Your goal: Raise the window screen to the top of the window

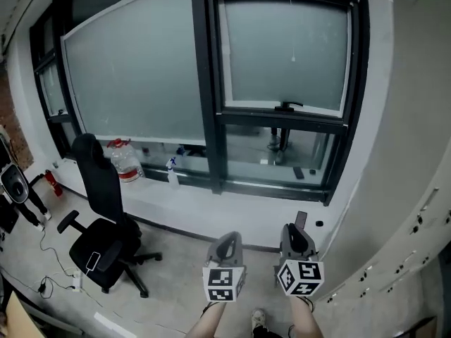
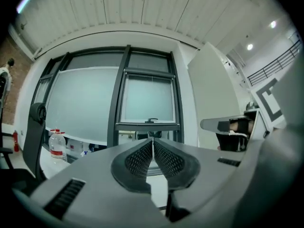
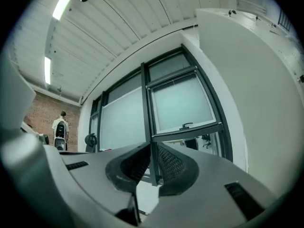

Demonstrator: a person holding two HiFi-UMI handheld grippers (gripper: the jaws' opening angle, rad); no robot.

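Note:
The window screen (image 1: 285,51) is a frosted panel in the dark frame of the right-hand window. Its bottom bar carries a small black handle (image 1: 285,107), and clear glass shows below the bar. The same screen (image 2: 147,99) and handle (image 2: 152,121) appear straight ahead in the left gripper view, and the screen (image 3: 183,103) sits up and to the right in the right gripper view. My left gripper (image 1: 227,241) and right gripper (image 1: 296,231) are low in the head view, well short of the window. Both are shut with nothing between the jaws (image 2: 152,142) (image 3: 152,146).
A black office chair (image 1: 106,217) stands on the floor at left. On the white sill (image 1: 211,203) are a large water bottle (image 1: 125,160) and a spray bottle (image 1: 173,171). A white wall (image 1: 402,153) rises close at right. A person (image 3: 60,127) stands far off left.

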